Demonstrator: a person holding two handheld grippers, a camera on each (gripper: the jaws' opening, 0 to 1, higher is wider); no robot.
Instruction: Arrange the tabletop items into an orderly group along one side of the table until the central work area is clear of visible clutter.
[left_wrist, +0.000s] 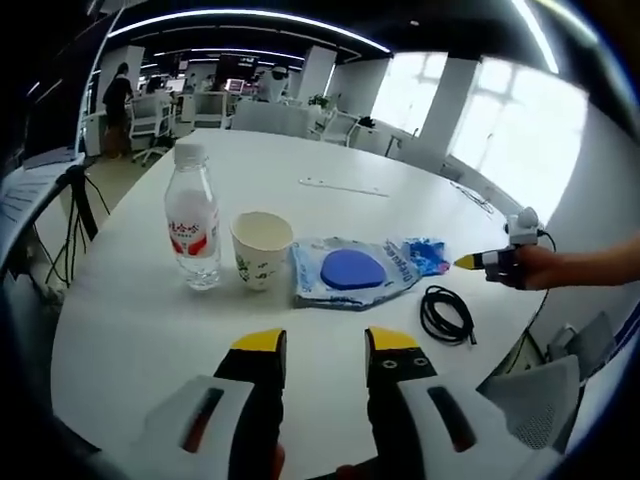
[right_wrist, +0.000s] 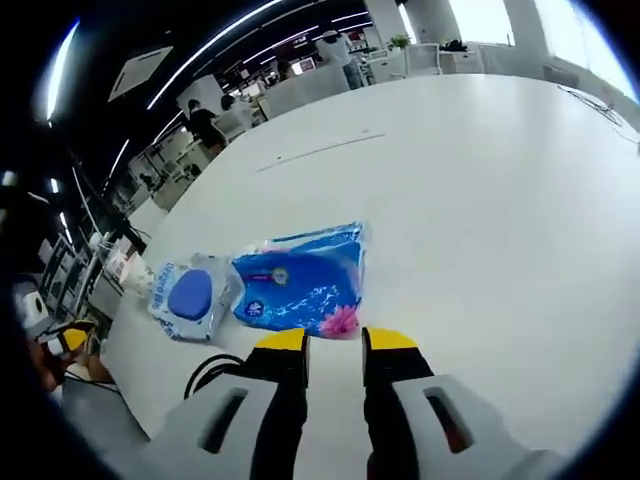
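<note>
In the left gripper view my left gripper (left_wrist: 325, 345) hangs low over the near edge of the white table (left_wrist: 300, 210), its yellow-tipped jaws spread with a clear gap between them and nothing held. Ahead of it stands a row of things. A clear water bottle (left_wrist: 193, 222) with a white cap and red label stands upright, ahead and to the left of the jaws. Just beside it, to its right, stands a paper cup (left_wrist: 261, 247), open side up. Right of the cup, close against it, lies a flat wipes pack (left_wrist: 352, 270) with a round blue lid, nearly straight ahead of my right-hand jaw. Farther right, near the table edge, lies a coiled black cable (left_wrist: 446, 314), apart from the pack. My right gripper (left_wrist: 468, 262) comes in from the right of this view, held in my hand (left_wrist: 540, 267), its yellow tip pointing toward the pack's far end; I cannot tell its state there.

In the right gripper view my right gripper (right_wrist: 335, 340) has its jaws parted, gripping nothing. Just beyond the tips lies a blue bag (right_wrist: 300, 280) with a pink flower print, its near edge almost touching the jaws. Left of it, touching or overlapping it, lies the wipes pack (right_wrist: 190, 295). The cable (right_wrist: 205, 375) shows beside my left-hand jaw, partly hidden behind it.
</note>
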